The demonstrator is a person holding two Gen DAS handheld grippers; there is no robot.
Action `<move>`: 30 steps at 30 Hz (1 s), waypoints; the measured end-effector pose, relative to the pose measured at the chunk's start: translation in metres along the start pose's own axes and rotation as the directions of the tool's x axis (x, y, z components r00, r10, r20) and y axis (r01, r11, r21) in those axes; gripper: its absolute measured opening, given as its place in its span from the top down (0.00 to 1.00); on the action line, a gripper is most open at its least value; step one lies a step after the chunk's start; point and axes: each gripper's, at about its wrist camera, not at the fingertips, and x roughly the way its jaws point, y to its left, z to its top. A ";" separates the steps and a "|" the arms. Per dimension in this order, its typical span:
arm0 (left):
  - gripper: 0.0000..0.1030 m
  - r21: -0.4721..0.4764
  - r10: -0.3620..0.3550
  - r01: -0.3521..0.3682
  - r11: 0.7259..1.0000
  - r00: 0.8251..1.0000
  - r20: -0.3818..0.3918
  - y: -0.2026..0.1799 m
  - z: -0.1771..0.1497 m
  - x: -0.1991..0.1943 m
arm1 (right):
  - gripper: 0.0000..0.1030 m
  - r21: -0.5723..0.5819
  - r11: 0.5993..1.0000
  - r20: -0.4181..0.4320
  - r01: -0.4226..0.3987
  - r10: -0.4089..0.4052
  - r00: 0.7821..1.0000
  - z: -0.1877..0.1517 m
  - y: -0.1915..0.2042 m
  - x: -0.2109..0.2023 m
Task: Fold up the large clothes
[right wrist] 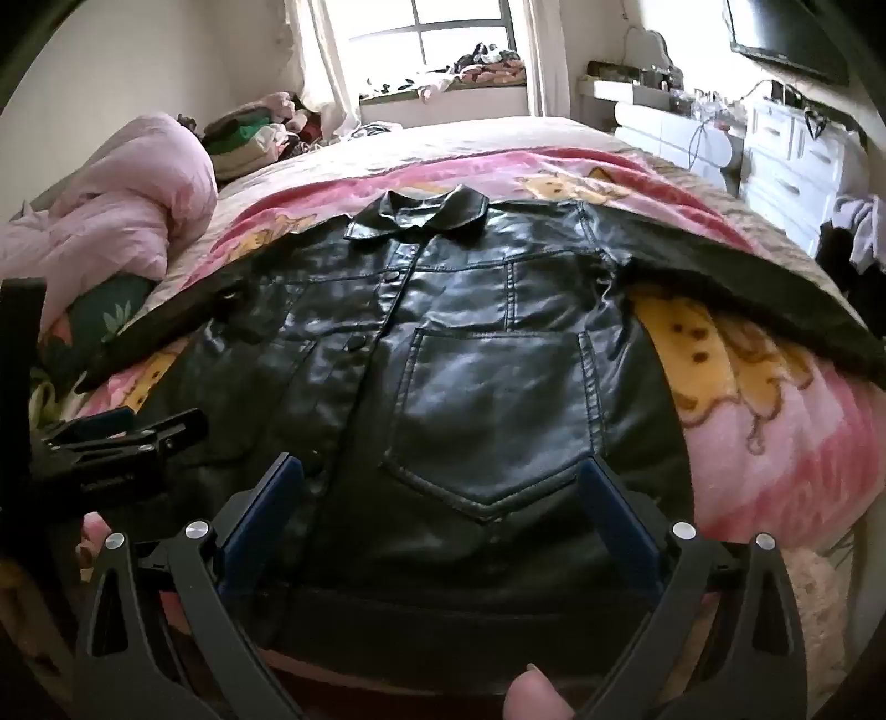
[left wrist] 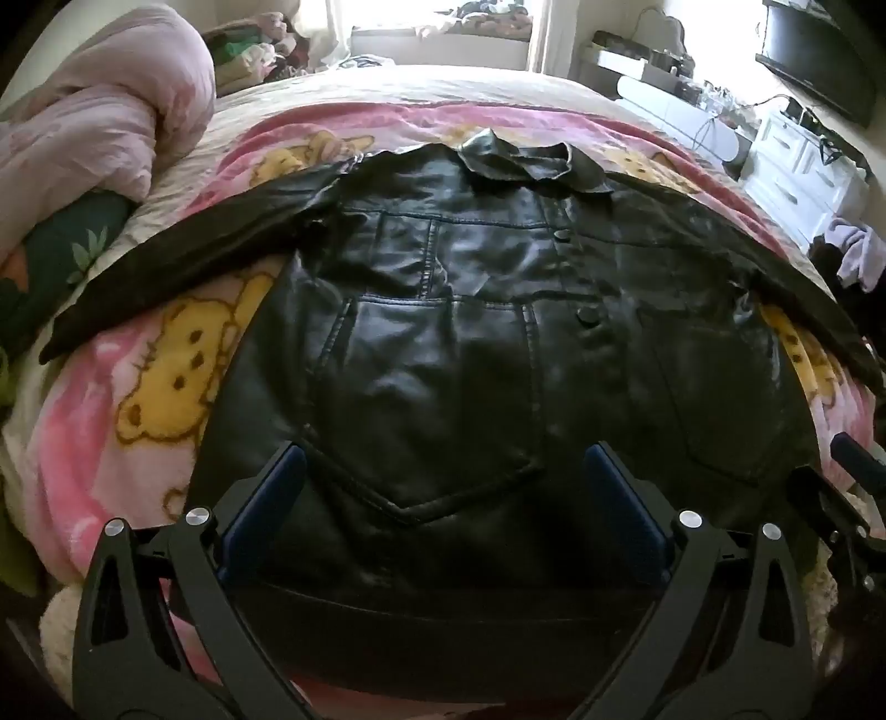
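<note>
A black leather jacket lies flat and front-up on a pink blanket, collar at the far end, both sleeves spread out to the sides. My left gripper hovers open above the jacket's lower left pocket, near the hem, with nothing between its blue pads. In the right wrist view the same jacket fills the middle, and my right gripper stands open over the lower right pocket. The left gripper shows at that view's left edge. A fingertip pokes in at the bottom.
The pink cartoon blanket covers the bed. A bunched pink duvet lies at the far left, with piled clothes behind it. White drawers stand along the right wall, and a window is at the far end.
</note>
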 end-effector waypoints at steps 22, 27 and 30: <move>0.09 0.001 -0.005 0.005 1.000 1.000 0.018 -0.001 0.004 -0.008 | 0.04 -0.046 0.998 0.012 0.048 -0.048 0.999 0.004 0.010 -0.002; 0.09 0.002 -0.005 0.005 1.000 1.000 0.021 -0.001 0.004 -0.008 | 0.04 -0.037 0.998 0.007 0.042 -0.042 0.999 0.003 0.009 -0.002; 0.09 0.002 -0.003 0.003 1.000 1.000 0.020 -0.001 0.004 -0.007 | 0.04 -0.039 0.998 0.009 0.043 -0.043 0.999 0.002 0.009 -0.001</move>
